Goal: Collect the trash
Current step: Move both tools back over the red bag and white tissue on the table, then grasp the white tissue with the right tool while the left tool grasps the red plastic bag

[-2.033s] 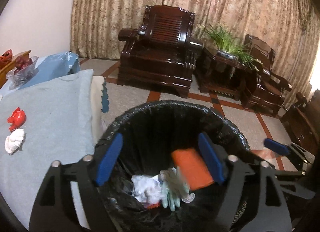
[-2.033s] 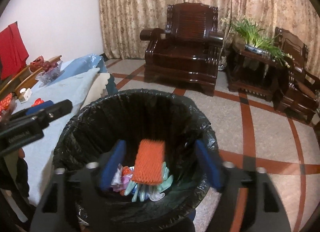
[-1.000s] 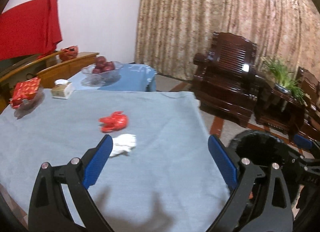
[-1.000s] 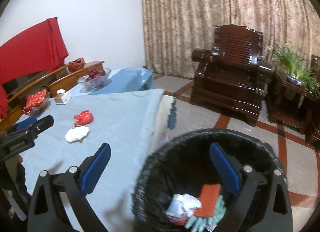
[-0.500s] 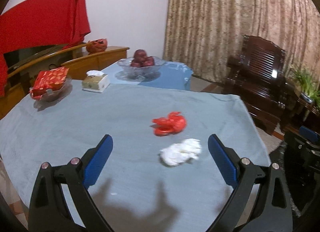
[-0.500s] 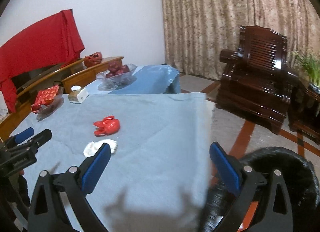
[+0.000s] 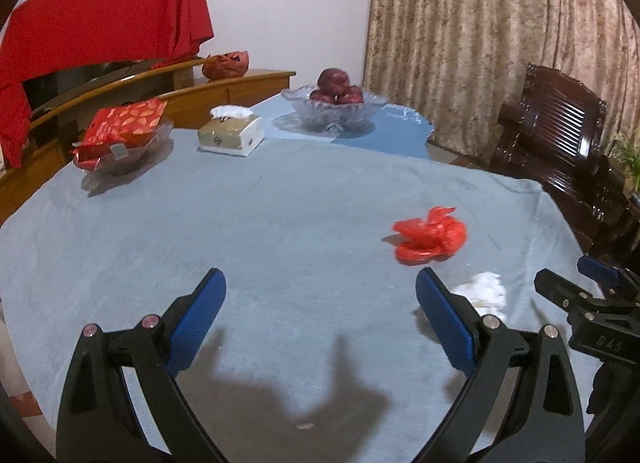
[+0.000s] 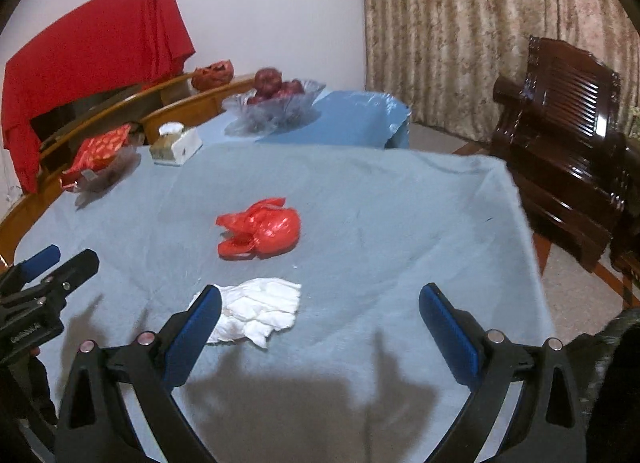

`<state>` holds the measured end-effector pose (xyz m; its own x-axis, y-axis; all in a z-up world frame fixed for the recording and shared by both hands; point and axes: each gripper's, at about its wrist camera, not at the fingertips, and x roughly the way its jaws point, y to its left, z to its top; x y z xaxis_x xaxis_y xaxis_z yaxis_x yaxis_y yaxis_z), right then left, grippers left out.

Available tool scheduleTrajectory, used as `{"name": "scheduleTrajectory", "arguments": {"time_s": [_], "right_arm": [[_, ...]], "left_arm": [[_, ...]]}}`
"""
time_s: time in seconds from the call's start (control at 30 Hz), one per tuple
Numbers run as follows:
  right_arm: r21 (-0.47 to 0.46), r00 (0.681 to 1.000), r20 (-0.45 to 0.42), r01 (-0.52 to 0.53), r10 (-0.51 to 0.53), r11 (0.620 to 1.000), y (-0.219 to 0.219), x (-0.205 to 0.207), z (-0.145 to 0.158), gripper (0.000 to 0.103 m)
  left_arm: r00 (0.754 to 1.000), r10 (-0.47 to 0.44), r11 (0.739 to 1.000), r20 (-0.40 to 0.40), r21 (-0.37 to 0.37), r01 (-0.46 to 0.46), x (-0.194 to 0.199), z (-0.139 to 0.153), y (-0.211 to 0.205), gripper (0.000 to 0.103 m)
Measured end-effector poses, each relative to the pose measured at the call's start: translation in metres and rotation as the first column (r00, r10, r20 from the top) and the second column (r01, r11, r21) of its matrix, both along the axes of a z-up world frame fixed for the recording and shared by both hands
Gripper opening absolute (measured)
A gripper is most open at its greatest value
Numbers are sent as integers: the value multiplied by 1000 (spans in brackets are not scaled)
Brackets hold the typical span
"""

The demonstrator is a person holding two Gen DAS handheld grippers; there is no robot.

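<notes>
A crumpled red plastic bag [image 8: 262, 229] and a crumpled white tissue [image 8: 256, 309] lie on the light blue tablecloth [image 8: 380, 223]. In the left wrist view the red bag [image 7: 430, 235] and the tissue [image 7: 486, 291] sit to the right. My right gripper [image 8: 318, 321] is open and empty, its left finger just beside the tissue. My left gripper [image 7: 318, 309] is open and empty over bare cloth, left of both pieces. The black trash bin's rim [image 8: 616, 343] shows at the right edge of the right wrist view.
At the far side of the table stand a glass fruit bowl [image 7: 330, 107], a tissue box [image 7: 232, 131] and a dish with a red packet [image 7: 120, 135]. A dark wooden armchair [image 8: 568, 151] stands to the right. A red cloth [image 7: 96, 23] hangs behind.
Both grippers have swung left from over the trash bin to over the table. The red bag and the tissue are now close in front of the right gripper.
</notes>
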<state>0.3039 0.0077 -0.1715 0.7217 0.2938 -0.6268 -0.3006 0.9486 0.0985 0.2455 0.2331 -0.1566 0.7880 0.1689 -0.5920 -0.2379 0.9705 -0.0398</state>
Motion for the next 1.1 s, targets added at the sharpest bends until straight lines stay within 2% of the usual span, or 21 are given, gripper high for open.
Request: {"name": "scheduleTrajectory", "arguments": {"time_s": [0.37, 0.53, 0.63, 0.7, 0.8, 0.9, 1.1], "right_arm": [[-53, 993, -85, -82, 77, 995, 40, 23, -31, 94], [-47, 987, -111, -126, 120, 991, 49, 21, -40, 78], [-15, 980, -123, -157, 154, 988, 50, 21, -40, 58], [16, 973, -136, -186, 186, 982, 51, 20, -40, 38], [42, 966, -139, -215, 218, 976, 51, 19, -38, 25], [49, 962, -140, -229, 234, 972, 49, 18, -37, 19], [61, 975, -117, -184, 190, 981, 26, 29, -25, 18]], "left_arm": [[1000, 20, 1000, -24, -11, -21, 13, -19, 18, 93], [999, 27, 1000, -35, -14, -28, 14, -23, 19, 93], [999, 29, 999, -38, -21, -30, 15, -24, 20, 93], [999, 29, 999, -41, -21, -30, 16, -25, 19, 93], [999, 22, 999, -42, -23, -23, 19, -25, 17, 93], [999, 9, 1000, -45, -27, -10, 23, -24, 12, 93], [999, -30, 999, -44, -36, 29, 38, -23, -6, 93]]}}
